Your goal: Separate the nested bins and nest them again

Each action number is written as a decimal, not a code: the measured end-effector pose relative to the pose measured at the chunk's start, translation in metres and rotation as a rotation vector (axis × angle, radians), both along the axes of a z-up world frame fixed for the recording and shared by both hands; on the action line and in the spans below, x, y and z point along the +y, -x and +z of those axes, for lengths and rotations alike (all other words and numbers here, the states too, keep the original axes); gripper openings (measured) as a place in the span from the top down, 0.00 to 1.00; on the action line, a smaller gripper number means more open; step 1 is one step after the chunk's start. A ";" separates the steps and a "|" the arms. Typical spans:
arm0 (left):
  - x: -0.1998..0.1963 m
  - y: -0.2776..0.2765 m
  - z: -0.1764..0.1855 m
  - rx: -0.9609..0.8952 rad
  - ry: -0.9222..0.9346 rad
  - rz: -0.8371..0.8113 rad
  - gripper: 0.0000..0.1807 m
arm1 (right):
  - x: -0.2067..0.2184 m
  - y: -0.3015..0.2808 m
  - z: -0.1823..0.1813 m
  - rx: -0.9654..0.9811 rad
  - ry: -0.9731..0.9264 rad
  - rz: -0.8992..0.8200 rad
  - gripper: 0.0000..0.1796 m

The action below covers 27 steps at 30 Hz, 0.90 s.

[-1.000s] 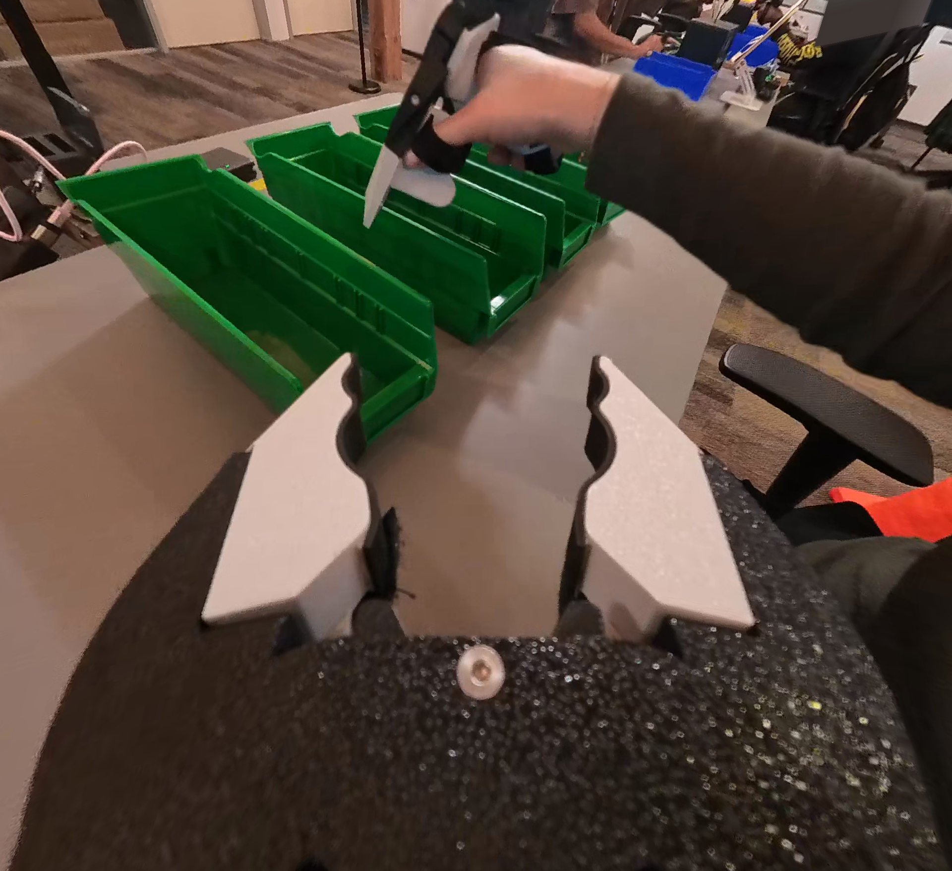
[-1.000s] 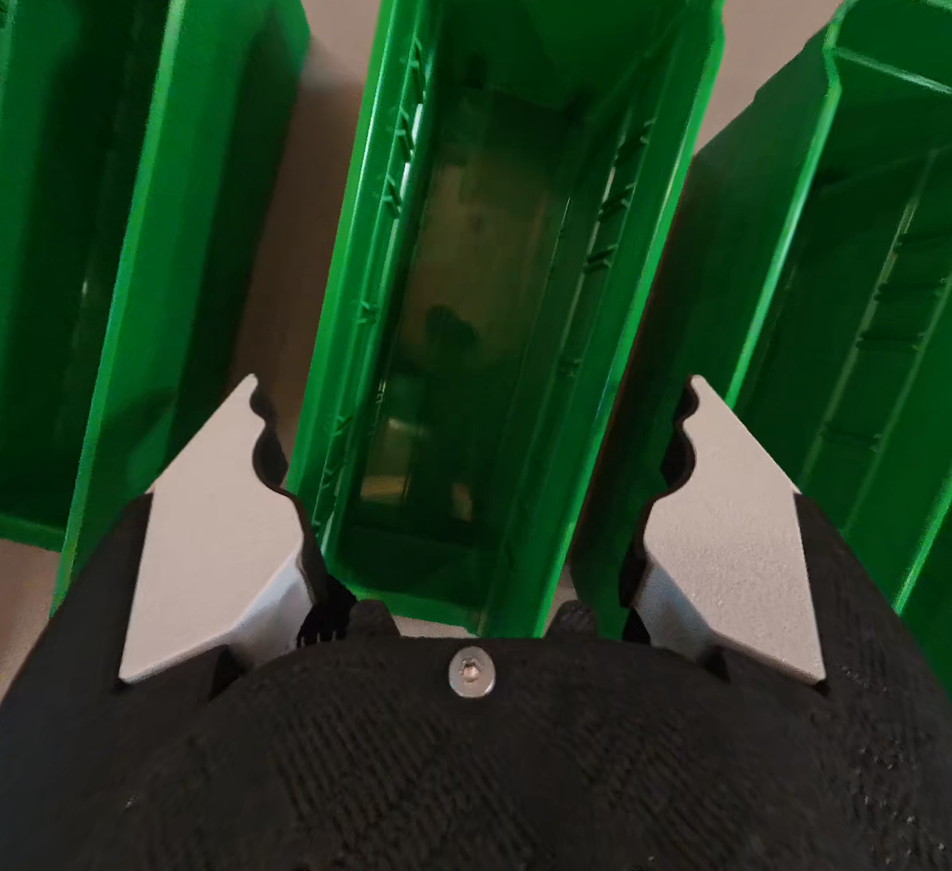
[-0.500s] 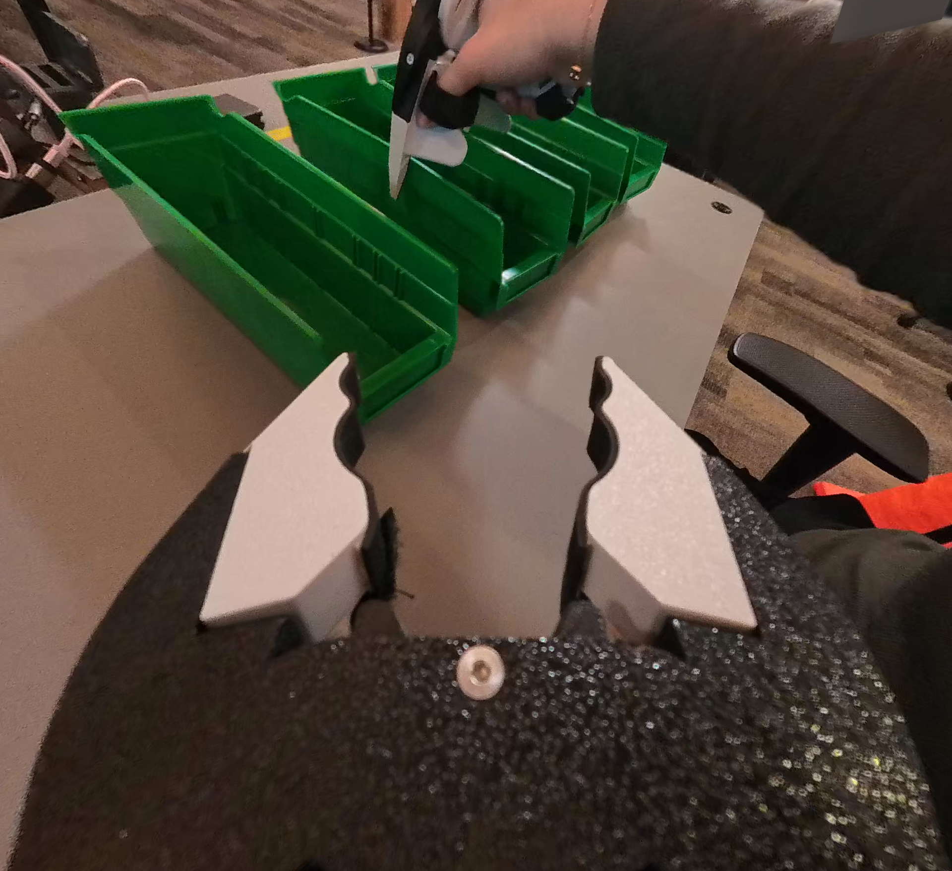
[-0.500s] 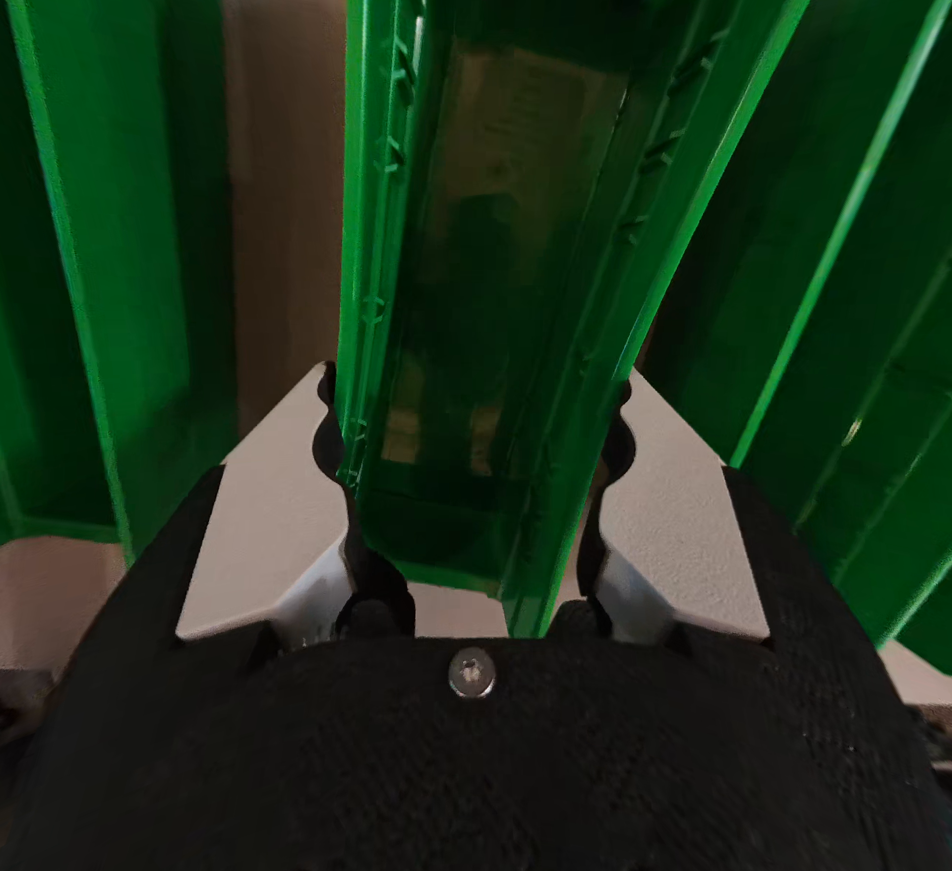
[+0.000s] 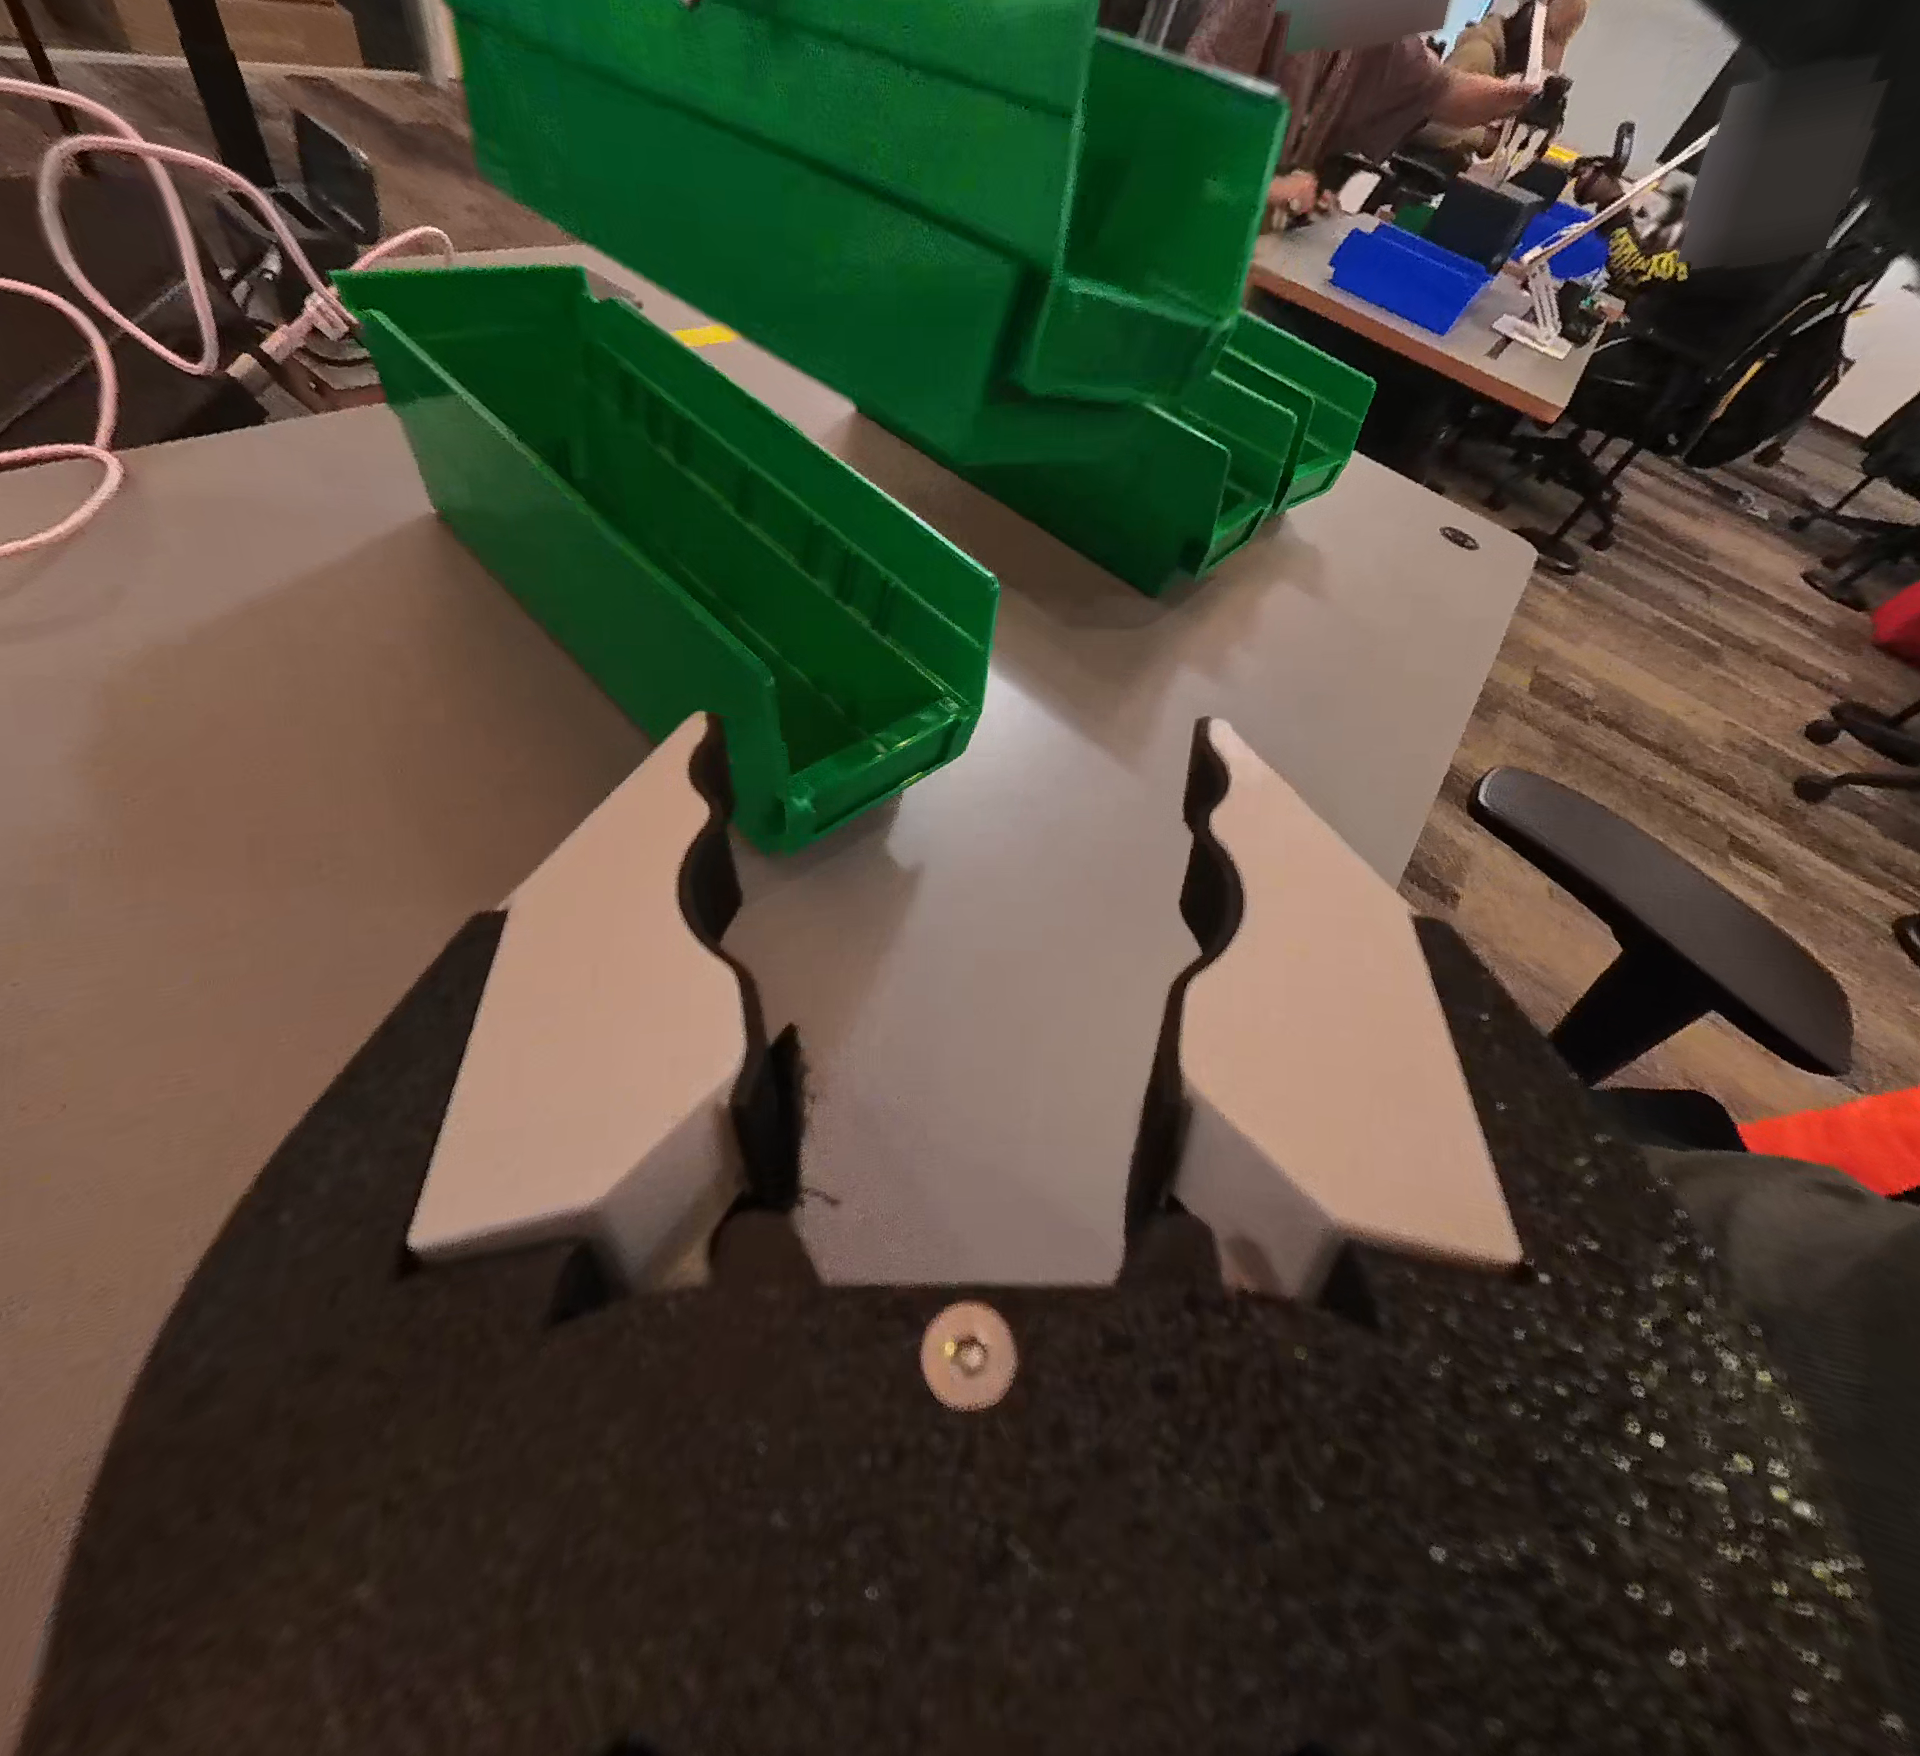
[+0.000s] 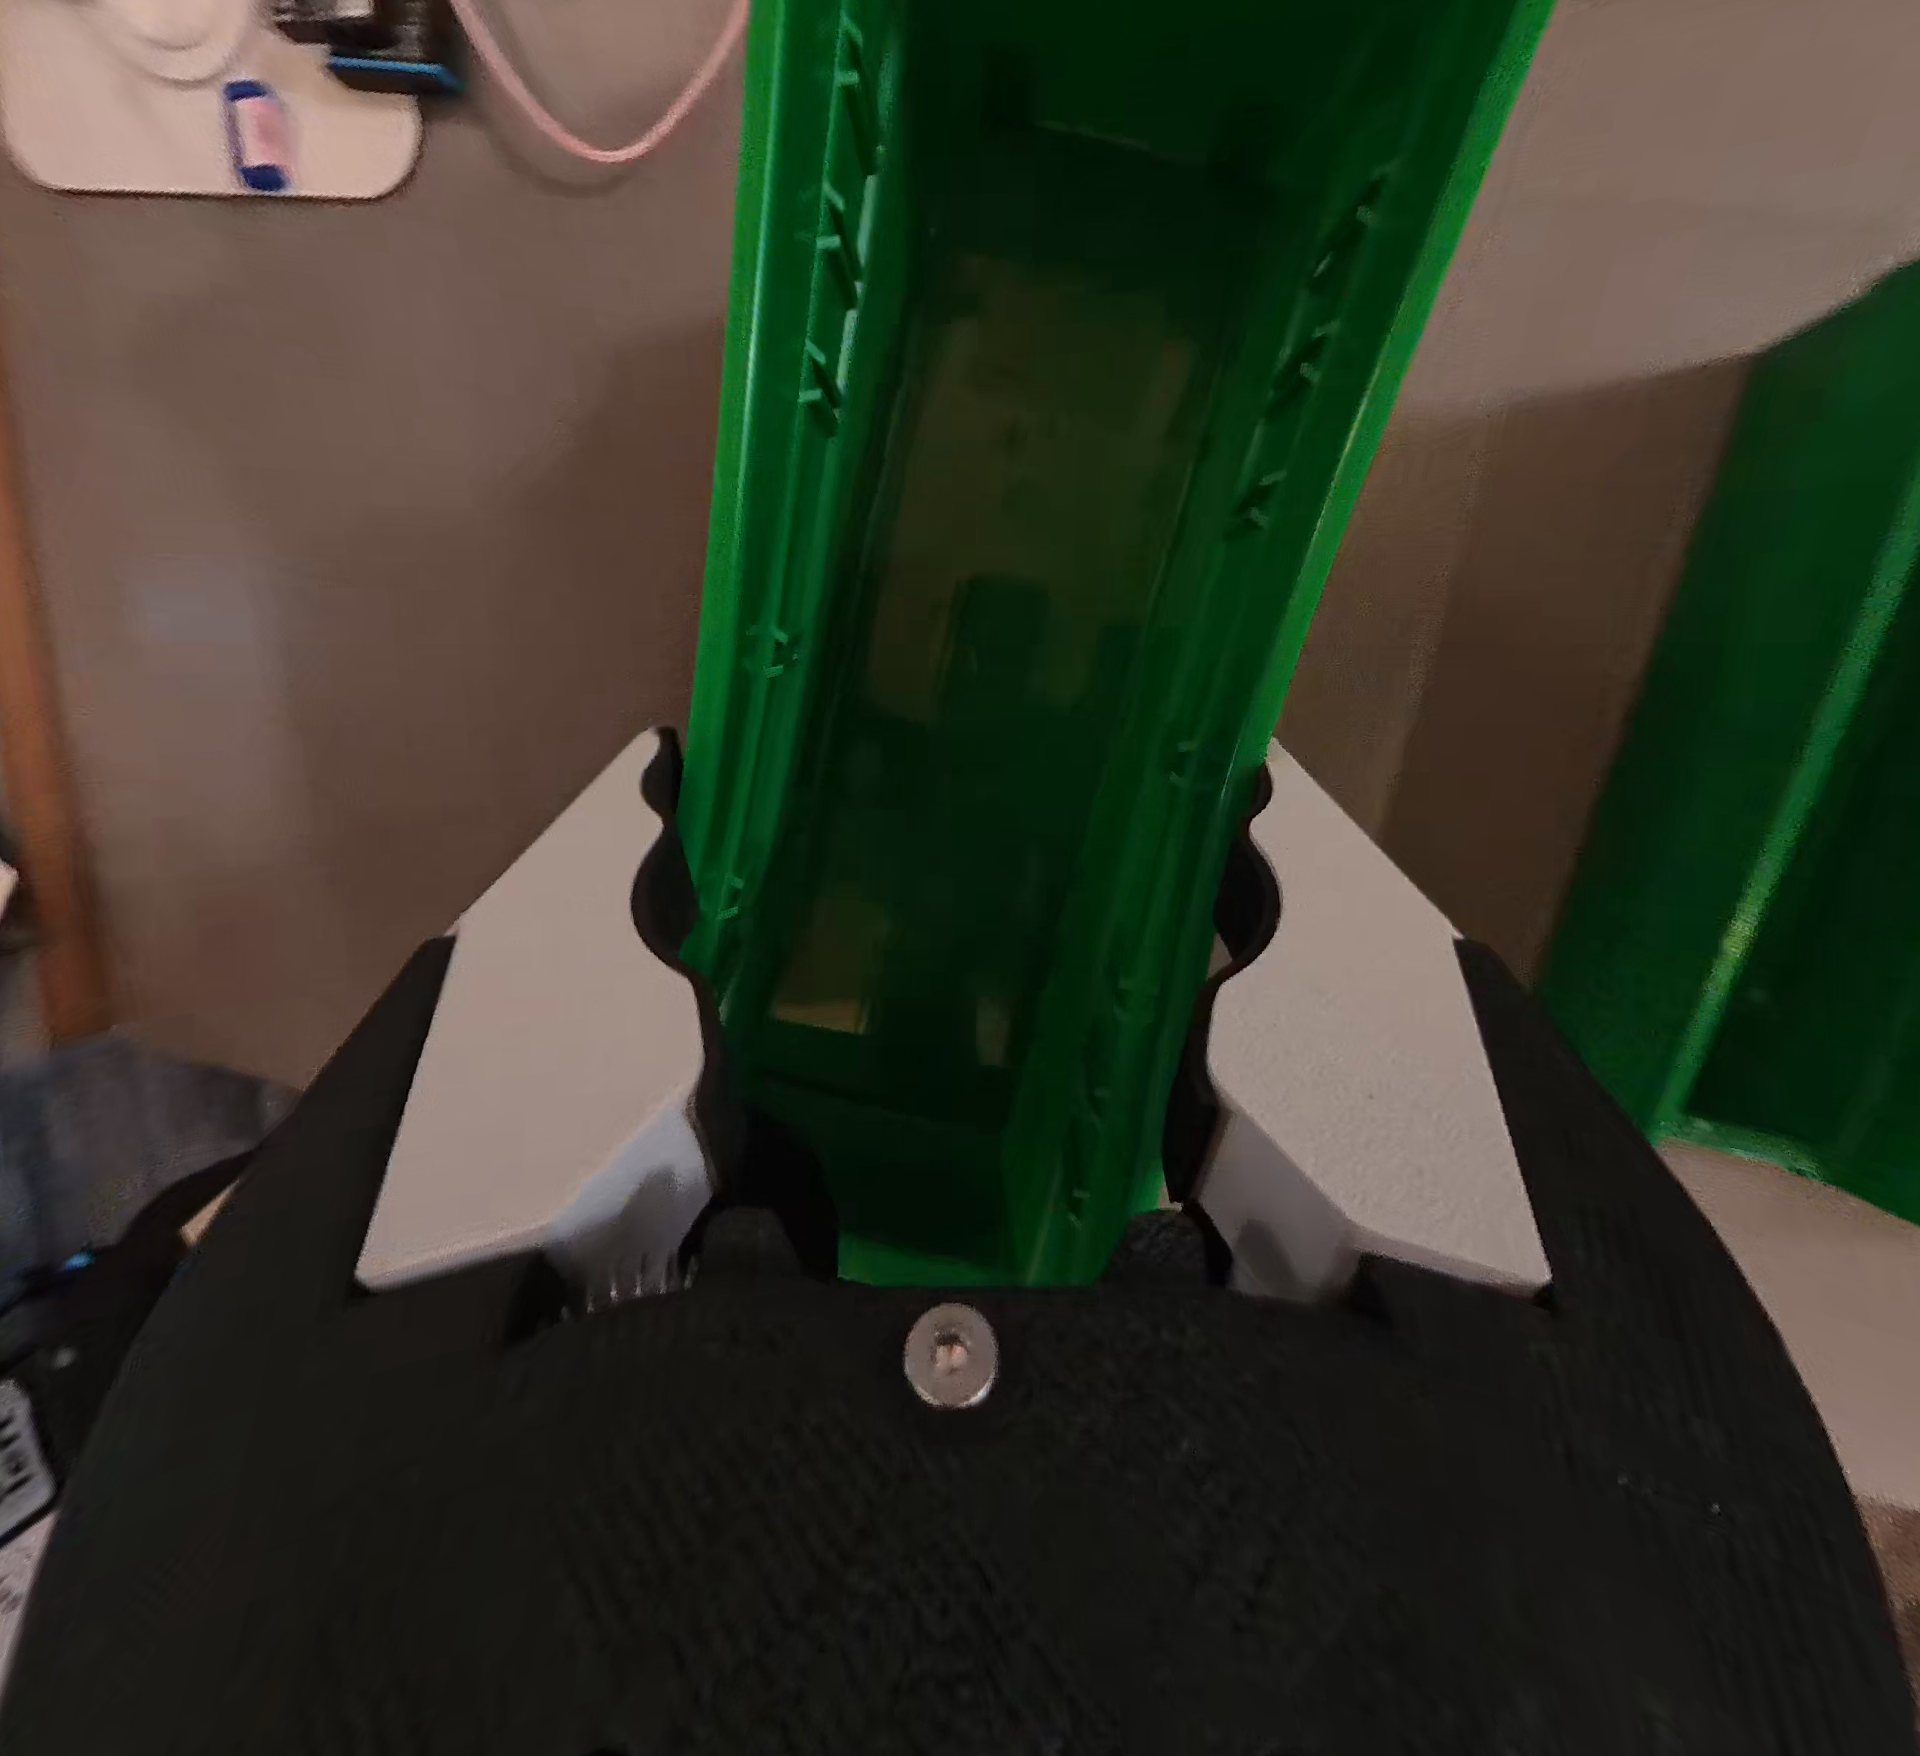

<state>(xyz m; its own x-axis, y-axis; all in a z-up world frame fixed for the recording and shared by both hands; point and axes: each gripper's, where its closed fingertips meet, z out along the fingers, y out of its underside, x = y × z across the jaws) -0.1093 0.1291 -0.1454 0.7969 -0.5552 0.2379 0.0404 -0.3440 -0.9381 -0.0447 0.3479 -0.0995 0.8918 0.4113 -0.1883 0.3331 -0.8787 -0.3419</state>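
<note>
The bins were already separated: one green bin (image 5: 665, 522) lay alone on the table (image 5: 208, 667), others (image 5: 1226, 470) behind it. A lifted bin (image 6: 1039, 459) was pinched across its walls by the right gripper (image 6: 961, 958), clear of the table. The left gripper (image 5: 956, 937) was spread and empty. Re-nesting was judged barely begun.

left view low over table (image 5: 260, 667), right view close above lifted bin (image 6: 1039, 459)

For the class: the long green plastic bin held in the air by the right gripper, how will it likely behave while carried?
The long green plastic bin probably flexes: its thin walls look bowed between the right gripper fingers. It seems light, being empty. Gripped across one end, its length may sag or swing.
</note>
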 end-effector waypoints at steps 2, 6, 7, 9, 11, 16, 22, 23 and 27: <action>-0.001 0.005 0.002 -0.017 -0.009 0.011 0.53 | -0.007 0.024 -0.006 0.032 0.007 0.031 0.43; 0.001 0.010 0.008 -0.075 -0.028 0.025 0.52 | -0.016 0.051 -0.023 0.022 0.022 0.047 0.43; 0.001 0.009 0.007 -0.080 -0.025 0.019 0.52 | -0.018 0.054 -0.027 0.007 0.024 0.050 0.43; 0.002 0.008 0.005 -0.066 -0.016 0.016 0.52 | -0.019 0.058 -0.033 -0.014 0.022 0.044 0.43; 0.002 0.008 0.004 -0.048 -0.015 0.021 0.52 | -0.019 0.056 -0.040 -0.055 0.022 0.033 0.43; 0.003 0.008 0.003 -0.058 -0.013 0.019 0.52 | -0.016 0.055 -0.044 -0.098 0.004 0.032 0.43; 0.005 0.012 -0.001 -0.067 0.007 0.028 0.52 | -0.013 0.042 -0.040 -0.169 -0.004 0.051 0.43; 0.005 0.013 -0.001 -0.069 0.008 0.030 0.52 | -0.015 0.044 -0.040 -0.124 0.020 0.041 0.43; 0.007 0.014 -0.003 -0.078 0.014 0.031 0.52 | -0.017 0.043 -0.046 -0.090 0.057 0.024 0.42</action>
